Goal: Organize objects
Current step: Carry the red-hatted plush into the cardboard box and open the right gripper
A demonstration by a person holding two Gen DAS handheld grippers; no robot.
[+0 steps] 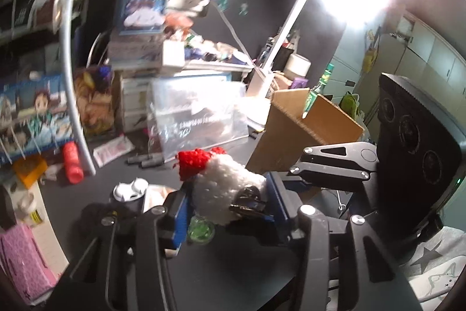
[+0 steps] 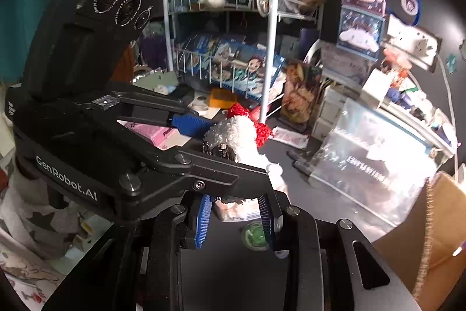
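One crocheted white-and-red toy, pinched by left hand-held gripper; right hand-held gripper grips it too

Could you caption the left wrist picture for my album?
Left tongs clamp a white and red knitted toy above a cluttered dark desk.

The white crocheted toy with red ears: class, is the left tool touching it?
Touching. The left wrist view shows the left tool with both blue pads pressed against the crocheted toy, clamped between them.

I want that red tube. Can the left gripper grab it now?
Probably not yet: the left gripper is clamped on the knitted toy. The way to the red tube looks clear otherwise.
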